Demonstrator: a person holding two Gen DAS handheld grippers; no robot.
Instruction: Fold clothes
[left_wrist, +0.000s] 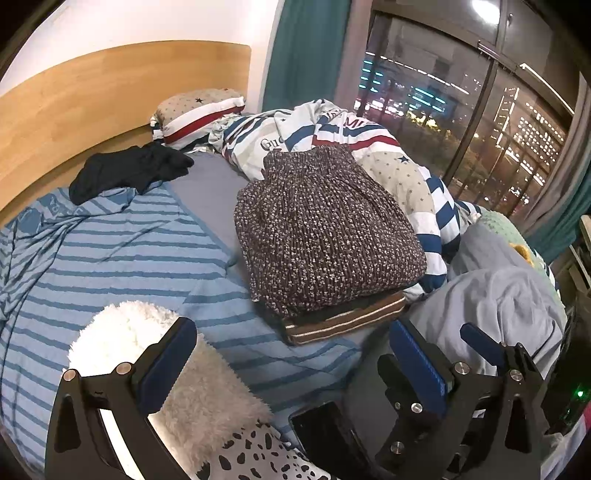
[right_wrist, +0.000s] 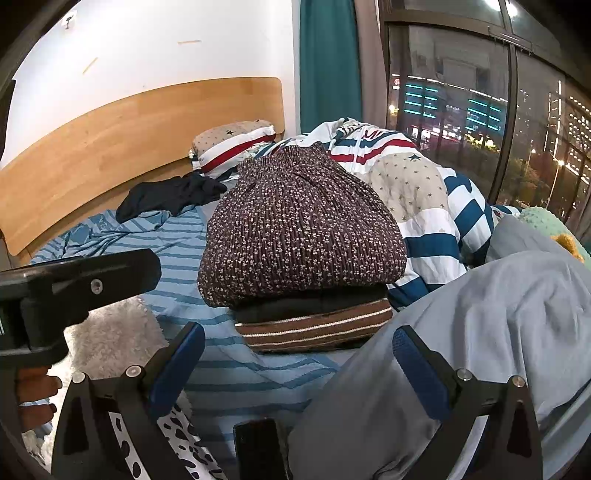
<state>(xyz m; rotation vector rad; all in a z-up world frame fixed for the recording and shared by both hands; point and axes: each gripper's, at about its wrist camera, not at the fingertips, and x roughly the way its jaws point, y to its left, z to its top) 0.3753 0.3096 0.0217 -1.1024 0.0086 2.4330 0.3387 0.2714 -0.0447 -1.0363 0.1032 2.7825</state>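
Jaws: left gripper (left_wrist: 295, 354) standing wide apart, gripping nothing | right gripper (right_wrist: 299, 354) also spread, empty | folded speckled knit sweater (left_wrist: 325, 229) lying atop striped garment (left_wrist: 343, 325) on bed (left_wrist: 207, 192)

A wooden headboard (left_wrist: 110, 92) runs behind the bed. A star-patterned pillow (left_wrist: 199, 110) lies at its right end, a rumpled striped duvet (left_wrist: 436, 206) beside it. A teal curtain (left_wrist: 306, 51) hangs by the window (left_wrist: 461, 110). A black phone (right_wrist: 258, 446) lies nearest the camera.
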